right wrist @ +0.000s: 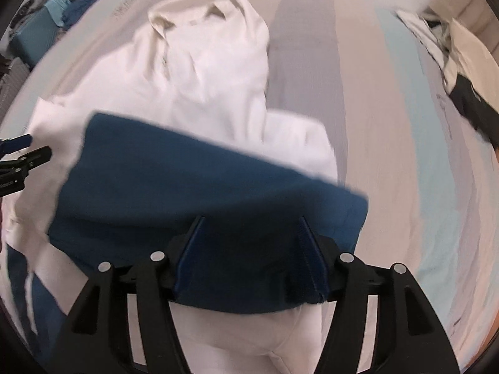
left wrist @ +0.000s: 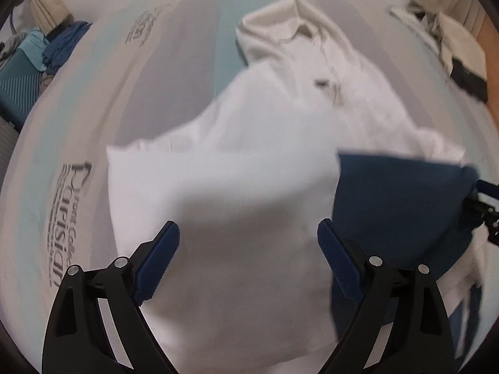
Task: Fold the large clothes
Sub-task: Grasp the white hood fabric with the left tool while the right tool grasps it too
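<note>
Where the left wrist view is taken, the left hand-held gripper point(left wrist: 248, 240) stands spread, nothing between its blue pads point(left wrist: 162, 258), over a white folded panel of the white garment point(left wrist: 237, 171) just ahead of and beneath it. Only this view shows grey lettering printed on the bed sheet point(left wrist: 78, 143) to the gripper's left, and the blue cloth point(left wrist: 402, 205) as a partial block off to its right.

Right wrist view: the right hand-held gripper point(right wrist: 249, 243) has its jaws apart, the blue cloth point(right wrist: 199, 205) lying directly under and between them; whether the pads press it cannot be told. Only this view shows that cloth's full width, running crosswise ahead of the gripper, and the other gripper's tips at the far left edge.

White garment point(right wrist: 199, 71): laid on the bed, long axis running away from both grippers, collar end farthest off, lower end nearest and partly covered by the blue cloth.

Further: teal case point(right wrist: 34, 37) far left; dark and pale clothes pile point(right wrist: 467, 93) far right.
</note>
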A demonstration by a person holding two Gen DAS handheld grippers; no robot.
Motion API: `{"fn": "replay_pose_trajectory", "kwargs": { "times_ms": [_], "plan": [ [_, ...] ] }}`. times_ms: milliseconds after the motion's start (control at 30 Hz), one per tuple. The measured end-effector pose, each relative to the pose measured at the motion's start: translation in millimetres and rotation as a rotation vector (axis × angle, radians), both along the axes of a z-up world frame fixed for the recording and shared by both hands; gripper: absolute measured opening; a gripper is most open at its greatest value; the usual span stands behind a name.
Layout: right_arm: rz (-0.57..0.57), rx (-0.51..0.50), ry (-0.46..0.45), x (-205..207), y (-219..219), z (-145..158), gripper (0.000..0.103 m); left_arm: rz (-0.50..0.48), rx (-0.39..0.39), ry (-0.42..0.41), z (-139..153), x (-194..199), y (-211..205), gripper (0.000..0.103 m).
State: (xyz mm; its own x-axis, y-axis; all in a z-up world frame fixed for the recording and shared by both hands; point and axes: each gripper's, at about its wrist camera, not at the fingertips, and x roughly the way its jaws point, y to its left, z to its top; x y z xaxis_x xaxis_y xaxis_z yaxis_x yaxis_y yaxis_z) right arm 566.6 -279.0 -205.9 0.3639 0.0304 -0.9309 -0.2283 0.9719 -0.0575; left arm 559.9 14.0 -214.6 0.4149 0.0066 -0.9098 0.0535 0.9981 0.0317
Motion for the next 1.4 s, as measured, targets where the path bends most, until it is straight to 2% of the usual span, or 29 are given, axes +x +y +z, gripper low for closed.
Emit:
{"fn": "replay_pose_trajectory", "kwargs": {
  "times_ms": [100, 167, 333, 467, 500, 600, 633, 733, 900, 1300, 1400],
  "plan": [
    [0.054, -0.006, -0.036, 25.9, 8.1, 17.0, 0.060, -0.033, -0.013, -0.039, 16.2, 21.6, -2.9, 0.088],
    [0.075, 0.001, -0.055, 42.5, 10.4, 22.4, 0.061, -0.055, -0.028, -0.065, 16.7, 40.8, -5.2, 0.088],
    [0.139, 0.066, -0.090, 96.1, 17.7, 32.6, 0.066, -0.051, -0.146, -0.049, 8.6, 104.3, -1.4, 0.088],
    [0.158, 0.113, -0.115, 137.3, 16.7, 34.3, 0.067, -0.099, -0.077, -0.067, 11.5, 150.2, -6.6, 0.088],
    [0.161, 0.119, -0.124, 148.0, 17.3, 32.9, 0.067, -0.107, -0.053, -0.072, 11.7, 162.2, -8.0, 0.088],
    [0.165, 0.085, -0.153, 176.1, 20.1, 25.9, 0.080, -0.144, -0.054, -0.078, 10.0, 192.6, -7.9, 0.088],
    [0.170, 0.073, -0.151, 186.3, 22.0, 20.7, 0.081, -0.150, -0.051, -0.085, 9.5, 199.6, -7.3, 0.088],
    [0.165, 0.053, -0.168, 207.6, 22.3, 9.1, 0.081, -0.162, -0.056, -0.098, 3.2, 226.7, -6.7, 0.088],
    [0.125, 0.084, -0.160, 246.2, 21.4, -15.6, 0.083, -0.165, -0.071, -0.059, -19.1, 266.7, -3.6, 0.088],
    [0.063, 0.102, -0.109, 313.7, 33.8, -46.4, 0.086, -0.203, -0.076, -0.002, -53.5, 313.9, -10.3, 0.088],
    [0.032, 0.117, -0.102, 322.1, 35.3, -49.9, 0.086, -0.161, -0.124, 0.005, -56.9, 325.6, -2.6, 0.088]
  ]
}}
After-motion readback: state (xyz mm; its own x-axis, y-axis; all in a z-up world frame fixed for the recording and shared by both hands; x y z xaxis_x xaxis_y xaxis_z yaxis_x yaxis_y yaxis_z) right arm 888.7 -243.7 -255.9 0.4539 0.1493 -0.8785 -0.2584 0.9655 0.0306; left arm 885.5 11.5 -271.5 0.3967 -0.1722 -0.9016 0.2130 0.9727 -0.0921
